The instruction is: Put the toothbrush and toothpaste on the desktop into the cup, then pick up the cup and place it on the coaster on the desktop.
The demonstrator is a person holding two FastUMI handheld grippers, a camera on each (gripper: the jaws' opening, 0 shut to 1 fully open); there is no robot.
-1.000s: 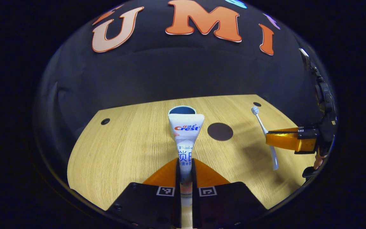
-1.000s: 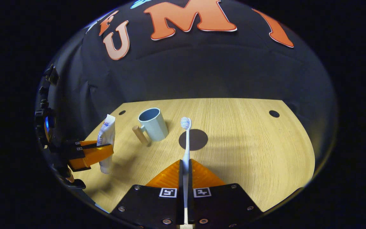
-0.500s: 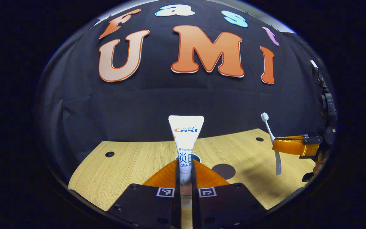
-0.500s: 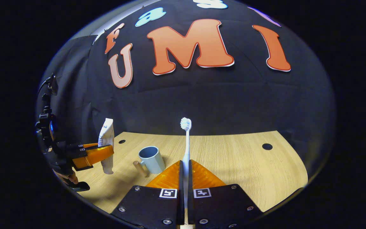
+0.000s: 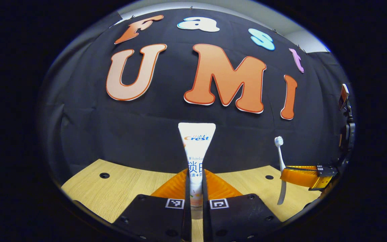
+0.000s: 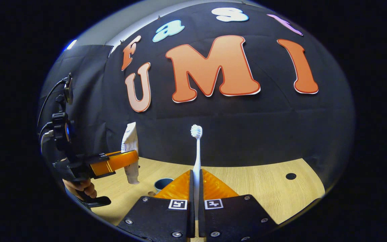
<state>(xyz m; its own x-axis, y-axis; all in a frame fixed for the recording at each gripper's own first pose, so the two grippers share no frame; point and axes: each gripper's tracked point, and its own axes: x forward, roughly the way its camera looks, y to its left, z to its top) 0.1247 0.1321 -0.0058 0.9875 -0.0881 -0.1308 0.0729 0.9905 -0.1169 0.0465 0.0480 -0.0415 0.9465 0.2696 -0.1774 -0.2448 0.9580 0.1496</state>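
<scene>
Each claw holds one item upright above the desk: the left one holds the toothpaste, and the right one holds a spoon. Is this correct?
Not quite. The right claw holds a toothbrush, not a spoon; its bristle head shows in the right gripper view. The left claw does hold the toothpaste upright.

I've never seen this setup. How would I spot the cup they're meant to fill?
Start at the wooden desktop below the black cloth wall. In the right gripper view, look just left of the right gripper, which holds the toothbrush upright. The cup peeks out there: a pale blue round rim, low on the desk, while the toothpaste hangs above in the left gripper.
</scene>
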